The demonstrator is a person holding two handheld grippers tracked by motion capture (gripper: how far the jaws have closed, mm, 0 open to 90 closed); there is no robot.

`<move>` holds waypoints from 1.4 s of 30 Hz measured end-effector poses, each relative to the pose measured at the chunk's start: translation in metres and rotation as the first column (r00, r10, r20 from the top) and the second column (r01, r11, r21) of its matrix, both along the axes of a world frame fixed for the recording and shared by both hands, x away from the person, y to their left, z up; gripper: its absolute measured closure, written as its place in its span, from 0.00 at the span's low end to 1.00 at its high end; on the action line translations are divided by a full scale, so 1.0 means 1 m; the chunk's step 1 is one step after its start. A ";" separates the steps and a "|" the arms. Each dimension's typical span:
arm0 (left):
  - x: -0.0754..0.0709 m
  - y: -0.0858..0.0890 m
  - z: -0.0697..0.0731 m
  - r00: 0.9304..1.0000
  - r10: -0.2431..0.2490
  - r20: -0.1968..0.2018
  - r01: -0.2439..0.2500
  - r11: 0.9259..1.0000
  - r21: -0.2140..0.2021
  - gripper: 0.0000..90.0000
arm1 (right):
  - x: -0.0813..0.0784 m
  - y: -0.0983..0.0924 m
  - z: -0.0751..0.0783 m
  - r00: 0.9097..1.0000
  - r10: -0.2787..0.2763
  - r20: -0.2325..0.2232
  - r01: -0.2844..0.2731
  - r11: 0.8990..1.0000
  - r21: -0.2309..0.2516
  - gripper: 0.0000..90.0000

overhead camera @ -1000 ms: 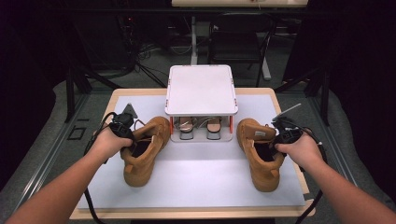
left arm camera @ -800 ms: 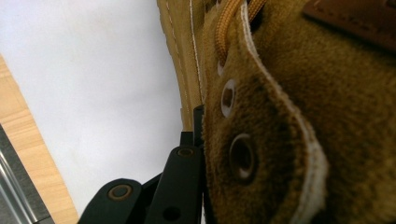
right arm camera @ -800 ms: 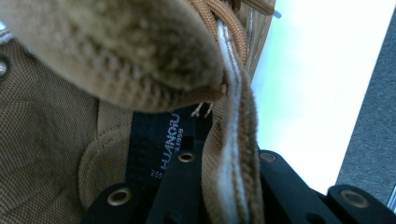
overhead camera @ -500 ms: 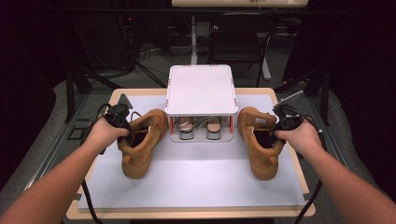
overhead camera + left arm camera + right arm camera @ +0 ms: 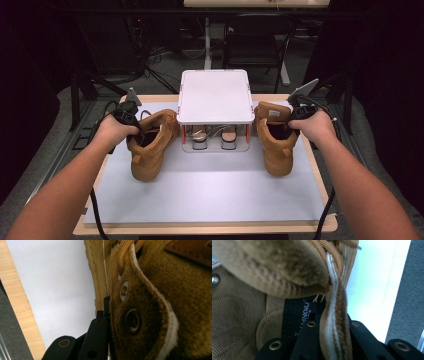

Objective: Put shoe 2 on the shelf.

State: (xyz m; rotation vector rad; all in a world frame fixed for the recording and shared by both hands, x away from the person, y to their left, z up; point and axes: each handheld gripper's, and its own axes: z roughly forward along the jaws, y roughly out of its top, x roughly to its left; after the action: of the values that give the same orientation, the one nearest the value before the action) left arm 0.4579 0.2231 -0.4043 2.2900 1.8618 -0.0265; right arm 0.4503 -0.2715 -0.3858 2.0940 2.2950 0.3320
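On a wooden table (image 5: 310, 165), a white mat (image 5: 210, 192) under boots (image 5: 150, 142).

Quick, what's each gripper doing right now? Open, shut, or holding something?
Left gripper: shut on the collar of the left tan boot.
Right gripper: shut on the collar of the right tan boot.

Boots either side of a rack on the table

The rack (image 5: 215, 97) stands at the table's (image 5: 200, 229) far edge, midway; two shoes (image 5: 214, 136) sit inside it. Left boot (image 5: 150, 142) lies beside its left, right boot (image 5: 274, 140) beside its right.
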 end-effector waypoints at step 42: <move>0.052 0.004 0.058 0.970 0.229 0.081 -0.217 0.967 -0.130 0.96 | 0.047 -0.015 0.056 0.987 -0.133 0.093 0.127 0.989 0.070 0.96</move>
State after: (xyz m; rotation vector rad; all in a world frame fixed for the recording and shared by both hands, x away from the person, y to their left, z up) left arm 0.5099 0.2272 -0.3465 1.9566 1.9987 0.0033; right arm 0.4977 -0.2866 -0.3295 2.1909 2.1088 0.4979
